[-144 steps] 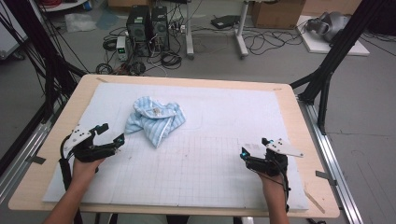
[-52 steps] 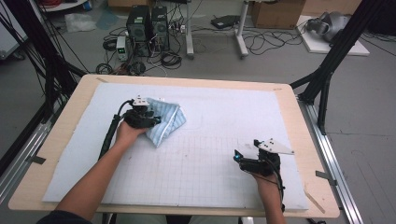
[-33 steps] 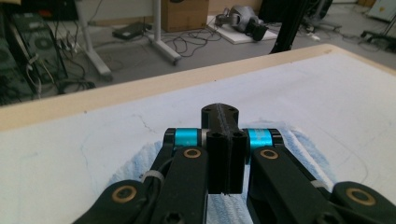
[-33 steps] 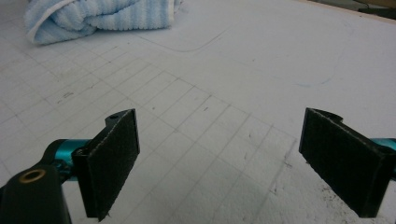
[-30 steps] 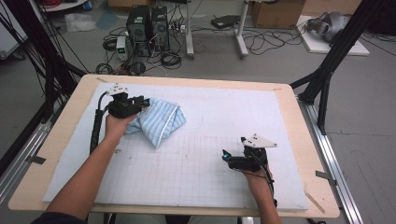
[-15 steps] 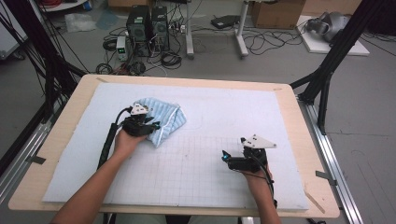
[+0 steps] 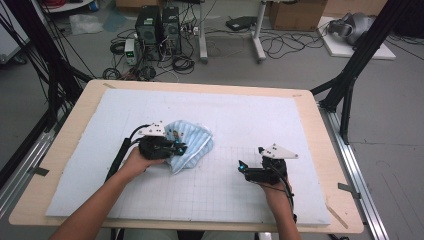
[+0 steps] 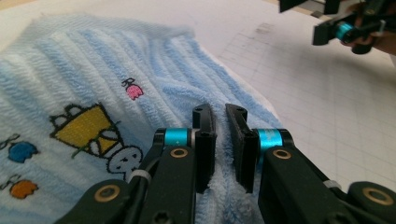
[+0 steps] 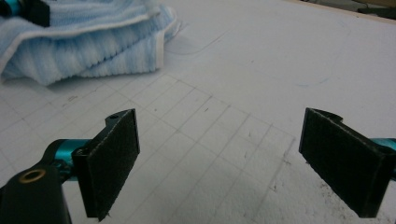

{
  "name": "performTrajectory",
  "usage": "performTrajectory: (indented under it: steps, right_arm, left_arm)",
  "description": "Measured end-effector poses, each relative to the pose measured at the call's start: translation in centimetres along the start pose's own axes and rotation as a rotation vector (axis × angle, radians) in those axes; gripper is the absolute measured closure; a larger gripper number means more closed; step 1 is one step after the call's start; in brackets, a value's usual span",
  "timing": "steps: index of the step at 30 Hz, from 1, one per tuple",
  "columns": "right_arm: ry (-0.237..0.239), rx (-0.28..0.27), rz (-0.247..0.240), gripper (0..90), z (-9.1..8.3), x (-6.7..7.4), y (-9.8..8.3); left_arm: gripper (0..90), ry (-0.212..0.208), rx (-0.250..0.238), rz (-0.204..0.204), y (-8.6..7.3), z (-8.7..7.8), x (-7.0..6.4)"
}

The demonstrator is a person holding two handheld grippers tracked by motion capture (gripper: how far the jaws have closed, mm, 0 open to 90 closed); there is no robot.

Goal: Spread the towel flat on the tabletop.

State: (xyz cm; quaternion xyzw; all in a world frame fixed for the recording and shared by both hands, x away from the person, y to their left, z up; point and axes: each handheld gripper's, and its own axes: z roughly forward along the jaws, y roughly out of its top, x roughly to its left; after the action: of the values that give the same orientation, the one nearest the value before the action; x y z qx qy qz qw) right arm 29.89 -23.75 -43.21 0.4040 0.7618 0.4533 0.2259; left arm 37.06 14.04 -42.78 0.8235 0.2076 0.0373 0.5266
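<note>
So from the high view, the blue striped towel (image 7: 192, 145) sits bunched up on the pale gridded mat (image 7: 240, 120), a bit toward 9 o'clock from the mat's middle. The left gripper (image 7: 176, 148) is right on the towel's 9 o'clock edge, nose buried in the folds, with the left hand (image 7: 136, 162) wrapped around its body. The right gripper (image 7: 243, 167) rests on the bare mat well apart from the towel, off at about 4 o'clock from it, held by the right hand (image 7: 275, 190).

Left gripper view: the two black jaws have just been closing and now stand nearly together, only a thin slit between them. They sit low on the towel (image 8: 93, 84), and a fluffy ridge of terry bunches up right at the slit, so it looks like they're pinching a fold of the cloth. The towel's embroidered cartoon patch (image 8: 88, 135) is at 9 o'clock from the jaws. The right gripper (image 8: 343, 29) pokes in at 1 o'clock, far off.

Right gripper view: jaws spread wide, nothing but gridded mat (image 9: 261, 70) between them. The towel (image 9: 84, 42) lies folded over at 11 o'clock, well clear of the pads.
</note>
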Motion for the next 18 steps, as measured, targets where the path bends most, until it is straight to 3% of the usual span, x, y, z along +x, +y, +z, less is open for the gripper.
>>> performTrajectory:
  steps: [3,5,7,12,18]
  right_arm:
    - [0.015,-0.007,0.006,14.5,0.2,-0.3,0.5]
    - [0.028,-0.004,0.01,14.7,0.7,-0.3,1.1]
    - [0.043,-0.006,0.007,14.9,1.4,-0.2,1.7]
    - [0.11,-0.004,-0.018,20.5,3.9,0.7,3.9]
    - [0.203,0.024,-0.055,39.8,7.4,1.8,6.3]
  left_arm:
    - [76.1,0.003,-0.011,-0.008,-0.1,-0.1,-0.2]
    - [55.0,0.046,-0.055,-0.066,-0.1,-0.6,0.0]
    - [44.2,0.111,-0.091,-0.077,-0.2,-1.6,0.3]
    - [39.0,0.274,-0.205,-0.13,-1.2,-5.1,1.2]
    - [36.8,0.423,-0.246,-0.178,-3.4,-8.3,2.6]
